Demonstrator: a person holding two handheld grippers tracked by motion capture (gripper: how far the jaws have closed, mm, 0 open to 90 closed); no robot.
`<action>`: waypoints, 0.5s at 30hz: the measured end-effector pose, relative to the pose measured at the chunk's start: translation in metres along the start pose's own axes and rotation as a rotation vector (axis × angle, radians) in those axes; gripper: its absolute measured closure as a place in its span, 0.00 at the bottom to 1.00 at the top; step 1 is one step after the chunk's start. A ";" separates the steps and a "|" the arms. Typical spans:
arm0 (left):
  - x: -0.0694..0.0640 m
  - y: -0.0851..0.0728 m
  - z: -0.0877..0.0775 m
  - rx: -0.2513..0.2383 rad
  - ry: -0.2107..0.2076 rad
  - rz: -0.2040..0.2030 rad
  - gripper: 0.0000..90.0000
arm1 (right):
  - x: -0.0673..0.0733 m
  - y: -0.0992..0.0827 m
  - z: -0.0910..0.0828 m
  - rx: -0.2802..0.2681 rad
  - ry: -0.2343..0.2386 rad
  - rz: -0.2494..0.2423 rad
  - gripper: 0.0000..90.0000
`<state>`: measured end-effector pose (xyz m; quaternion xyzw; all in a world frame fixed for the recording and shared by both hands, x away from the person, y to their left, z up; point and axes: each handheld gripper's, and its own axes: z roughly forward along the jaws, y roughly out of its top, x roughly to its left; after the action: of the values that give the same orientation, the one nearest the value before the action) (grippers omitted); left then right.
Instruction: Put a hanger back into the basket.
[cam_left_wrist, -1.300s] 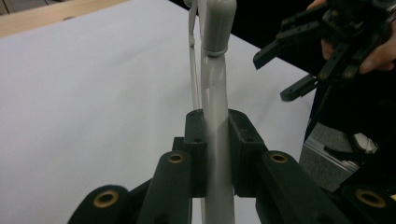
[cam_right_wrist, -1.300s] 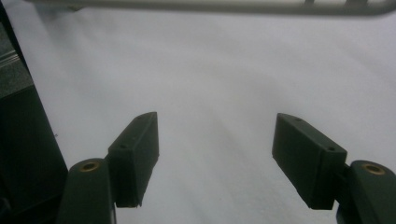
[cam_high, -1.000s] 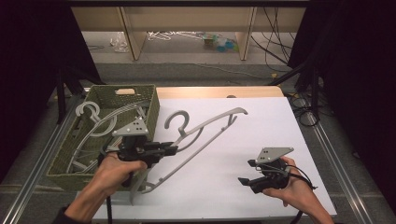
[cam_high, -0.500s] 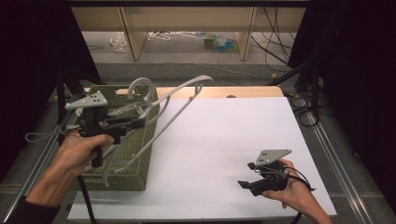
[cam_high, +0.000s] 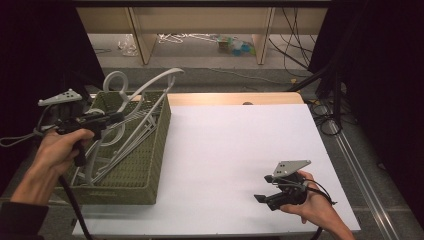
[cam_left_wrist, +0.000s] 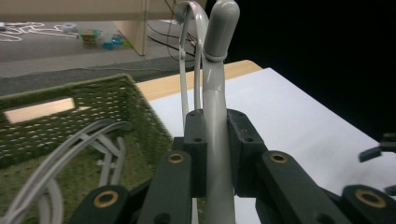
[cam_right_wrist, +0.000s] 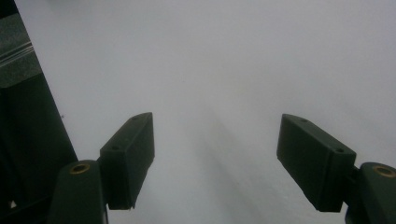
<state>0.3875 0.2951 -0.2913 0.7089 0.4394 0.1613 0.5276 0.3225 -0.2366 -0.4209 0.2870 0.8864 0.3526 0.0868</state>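
White table (cam_high: 240, 150) is bare now w/ nothing left on its sheet; a sec ago the grey hanger lay across the middle of it. Green woven basket (cam_high: 145, 170) sits at the table's left edge, already holding several grey hangers (cam_high: 112, 155) in a loose tangle.

Big change: the held hanger (cam_high: 150, 87) has gone from the sheet, thru the air, to over the basket. It now stands tilted, hook end and one arm poking up past the basket's far rim, lower part down among the others. In the left gripper view its shaft (cam_left_wrist: 215, 140) runs straight up between the pads, basket (cam_left_wrist: 70, 107) below and to the left.

Left gripper (cam_high: 112, 118) is clamped tight on that hanger, jaws pressed on the shaft from both sides; its hand has swung left w/ it and lifted a bit vs a sec ago. So the carry looks done, and what's left is prob. lowering and letting go so the hanger settles in w/ the rest. Risk, as a guess: the hook snags on the rim or on another hanger and it ends up propped, not lying flat.

Right gripper (cam_high: 267, 192) rests low near the table's front right corner, same spot as before, jaws spread wide w/ nothing between them, just white sheet (cam_right_wrist: 210, 70) ahead. It's idle; no more hangers on the sheet for it to fetch.
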 end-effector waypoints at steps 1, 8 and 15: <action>0.004 -0.001 -0.001 -0.004 0.003 -0.009 0.87 | 0.000 0.000 0.000 -0.001 0.001 -0.001 0.31; 0.024 -0.008 -0.003 -0.001 0.030 -0.030 0.87 | 0.000 0.000 -0.001 0.018 0.017 -0.002 0.31; 0.036 -0.014 -0.006 0.007 0.042 0.005 0.87 | 0.000 0.000 0.000 0.018 0.014 -0.002 0.31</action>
<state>0.3971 0.3277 -0.3104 0.7081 0.4493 0.1760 0.5155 0.3222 -0.2370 -0.4208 0.2847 0.8904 0.3464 0.0783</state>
